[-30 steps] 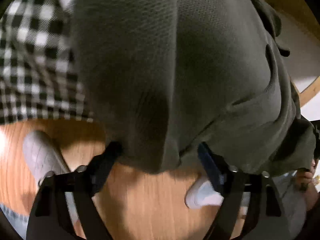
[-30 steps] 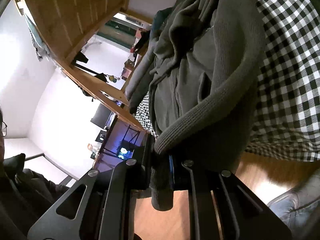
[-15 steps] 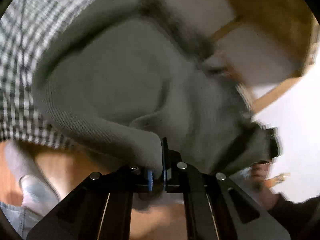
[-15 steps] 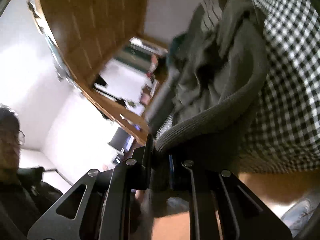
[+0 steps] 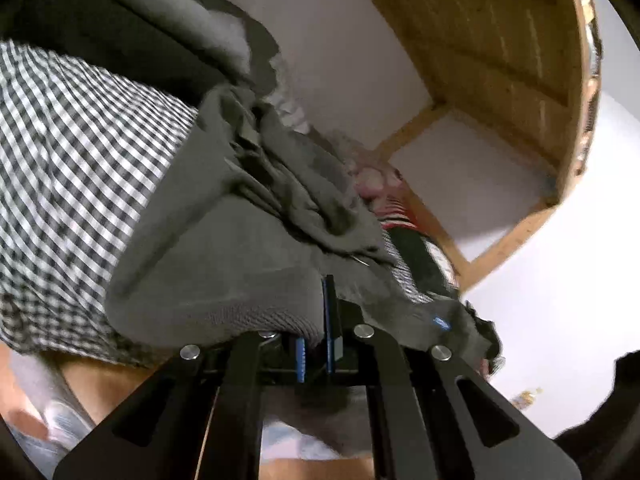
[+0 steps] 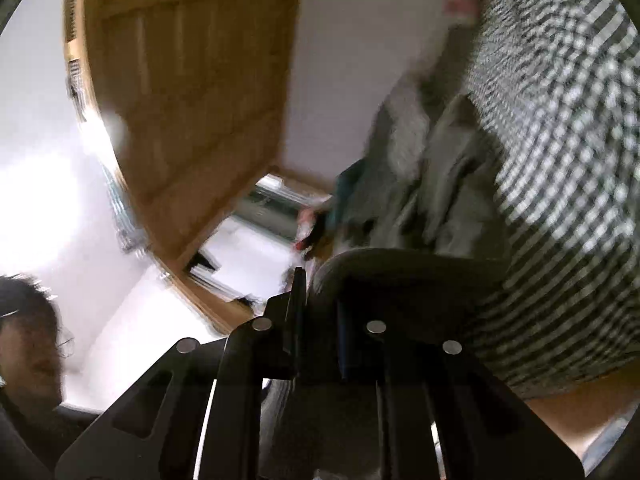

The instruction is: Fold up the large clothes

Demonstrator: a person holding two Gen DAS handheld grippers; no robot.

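Grey knit garment (image 5: 224,280) is pinched in both the left gripper (image 5: 316,344) and right gripper (image 6: 320,320), over checkered cloth (image 5: 72,152).

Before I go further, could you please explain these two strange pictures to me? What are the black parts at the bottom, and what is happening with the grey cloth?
Each picture comes from a camera mounted on a hand-held tool with two fingers; a person carries one tool in each hand. The black parts are those tools. In the left view, the left gripper is closed on the ribbed hem of a grey sweater. In the right view, the right gripper pinches another edge of the same sweater. It lies over a black-and-white checked bedcover. More clothes are piled behind, under a wooden frame. The right picture is blurred.
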